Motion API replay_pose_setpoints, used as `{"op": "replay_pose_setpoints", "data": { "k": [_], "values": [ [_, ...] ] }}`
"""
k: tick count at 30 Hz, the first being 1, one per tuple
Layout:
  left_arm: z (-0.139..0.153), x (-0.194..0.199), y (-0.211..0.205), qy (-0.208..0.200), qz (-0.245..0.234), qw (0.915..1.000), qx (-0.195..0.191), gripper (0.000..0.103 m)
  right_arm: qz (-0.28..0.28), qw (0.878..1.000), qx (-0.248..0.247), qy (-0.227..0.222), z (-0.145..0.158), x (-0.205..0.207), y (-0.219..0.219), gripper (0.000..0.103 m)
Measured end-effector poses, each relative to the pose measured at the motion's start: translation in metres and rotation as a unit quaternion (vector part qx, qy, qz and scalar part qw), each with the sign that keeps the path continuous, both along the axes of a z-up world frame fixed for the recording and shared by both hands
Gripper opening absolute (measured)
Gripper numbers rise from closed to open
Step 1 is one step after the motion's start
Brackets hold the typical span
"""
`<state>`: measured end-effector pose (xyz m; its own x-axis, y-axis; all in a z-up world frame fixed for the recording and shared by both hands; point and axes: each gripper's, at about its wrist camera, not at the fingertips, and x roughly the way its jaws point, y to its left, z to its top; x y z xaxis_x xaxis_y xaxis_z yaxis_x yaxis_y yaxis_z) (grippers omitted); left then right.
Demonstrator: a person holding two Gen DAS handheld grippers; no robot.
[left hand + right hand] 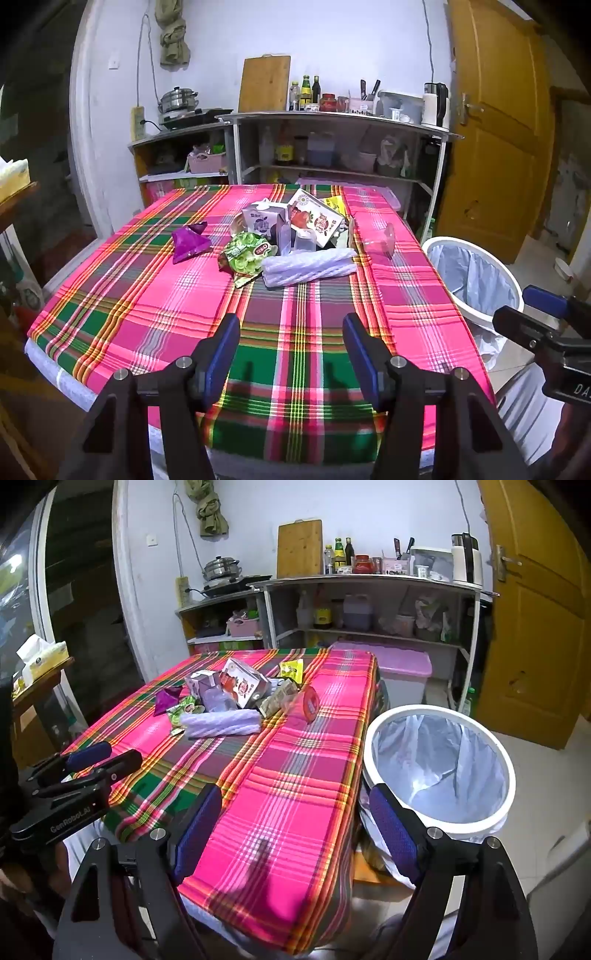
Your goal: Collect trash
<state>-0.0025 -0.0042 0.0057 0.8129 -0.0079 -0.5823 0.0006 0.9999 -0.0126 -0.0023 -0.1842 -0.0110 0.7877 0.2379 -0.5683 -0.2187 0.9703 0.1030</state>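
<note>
A pile of trash lies mid-table on the plaid cloth (295,332): a purple wrapper (189,242), a green snack bag (245,256), a white foam roll (308,267), a purple carton (260,221), a red strawberry carton (316,219) and a clear plastic cup (380,240). The same pile shows in the right wrist view, with the foam roll (221,723) in front. A white bin with a bag liner (439,764) stands right of the table. My left gripper (291,321) is open and empty over the near table edge. My right gripper (295,794) is open and empty, between table corner and bin.
Metal shelves (332,122) with bottles, a kettle and a pot stand behind the table. A yellow door (498,129) is at the right. A pink-lidded box (402,664) sits beyond the table. A tissue box (44,657) rests on a side table at left.
</note>
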Motion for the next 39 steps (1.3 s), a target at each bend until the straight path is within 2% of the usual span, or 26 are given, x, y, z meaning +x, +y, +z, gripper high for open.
{"op": "replay_pose_setpoints", "data": {
  "k": [39],
  "values": [
    [0.0000, -0.0053, -0.0035, -0.004, -0.006, 1.0000, 0.005, 0.057, 0.000, 1.000, -0.003, -0.002, 0.0011, -0.0046, -0.0006, 0.082]
  ]
}}
